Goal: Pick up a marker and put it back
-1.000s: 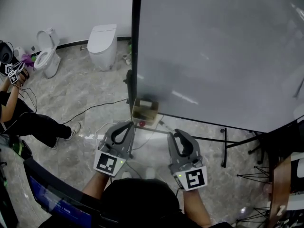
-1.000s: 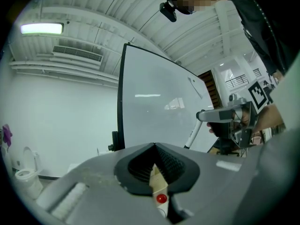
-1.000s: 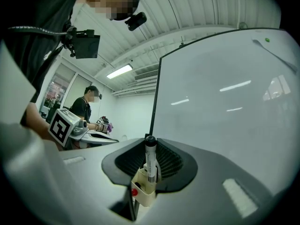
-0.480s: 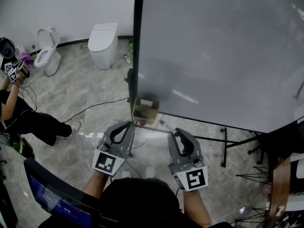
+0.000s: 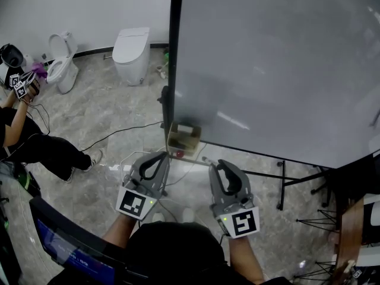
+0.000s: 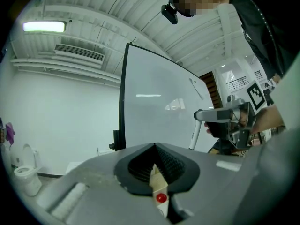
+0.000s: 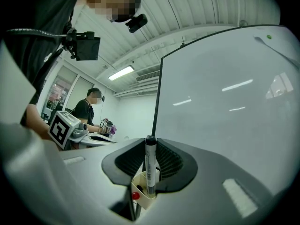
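My left gripper (image 5: 159, 159) and right gripper (image 5: 219, 170): grey bodies, black ribbed pads (image 7: 171, 161), and a black-and-white square pattern on each cube (image 5: 240, 223). Marker (image 7: 150, 165): pale grey barrel with black print, black cap. Holder box (image 5: 178, 144): tan-cream, with a red dot. Whiteboard (image 5: 279, 64): pale grey with a black frame. Floor (image 5: 101, 123): grey with marble veining. Toilet (image 5: 130, 51): white.
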`<action>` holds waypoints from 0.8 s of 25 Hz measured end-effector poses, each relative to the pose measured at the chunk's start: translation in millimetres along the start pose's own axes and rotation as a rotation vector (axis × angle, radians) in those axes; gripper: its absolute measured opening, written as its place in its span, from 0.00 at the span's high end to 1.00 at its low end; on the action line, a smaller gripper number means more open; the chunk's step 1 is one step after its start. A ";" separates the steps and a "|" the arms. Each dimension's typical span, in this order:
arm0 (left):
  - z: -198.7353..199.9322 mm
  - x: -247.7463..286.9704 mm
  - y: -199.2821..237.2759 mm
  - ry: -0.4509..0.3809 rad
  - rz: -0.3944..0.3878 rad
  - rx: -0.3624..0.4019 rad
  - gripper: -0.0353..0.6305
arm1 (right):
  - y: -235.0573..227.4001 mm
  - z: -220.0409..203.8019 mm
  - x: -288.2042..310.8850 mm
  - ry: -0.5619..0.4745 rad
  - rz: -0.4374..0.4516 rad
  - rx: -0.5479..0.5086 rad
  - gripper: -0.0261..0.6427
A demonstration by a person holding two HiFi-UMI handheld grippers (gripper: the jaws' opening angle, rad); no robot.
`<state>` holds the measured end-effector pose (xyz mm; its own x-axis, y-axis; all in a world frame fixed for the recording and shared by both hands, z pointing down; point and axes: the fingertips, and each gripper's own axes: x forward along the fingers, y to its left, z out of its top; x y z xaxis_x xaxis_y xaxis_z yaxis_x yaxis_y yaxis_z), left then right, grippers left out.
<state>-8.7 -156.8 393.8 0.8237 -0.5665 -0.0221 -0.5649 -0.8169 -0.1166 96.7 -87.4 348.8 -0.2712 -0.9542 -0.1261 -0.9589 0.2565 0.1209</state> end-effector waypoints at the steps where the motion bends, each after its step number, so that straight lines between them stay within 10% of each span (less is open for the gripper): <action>1: -1.1 0.9 0.1 0.001 0.002 -0.001 0.94 | -0.6 -1.0 0.7 0.000 0.003 -0.001 0.84; 20: -10.1 3.7 3.6 0.027 0.045 -0.011 0.94 | -5.6 -18.8 24.5 0.007 0.062 0.024 0.85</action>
<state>-8.2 -162.9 403.4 0.7959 -0.6055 -0.0001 -0.6021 -0.7914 -0.1055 97.0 -115.1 363.5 -0.3300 -0.9373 -0.1124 -0.9419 0.3191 0.1047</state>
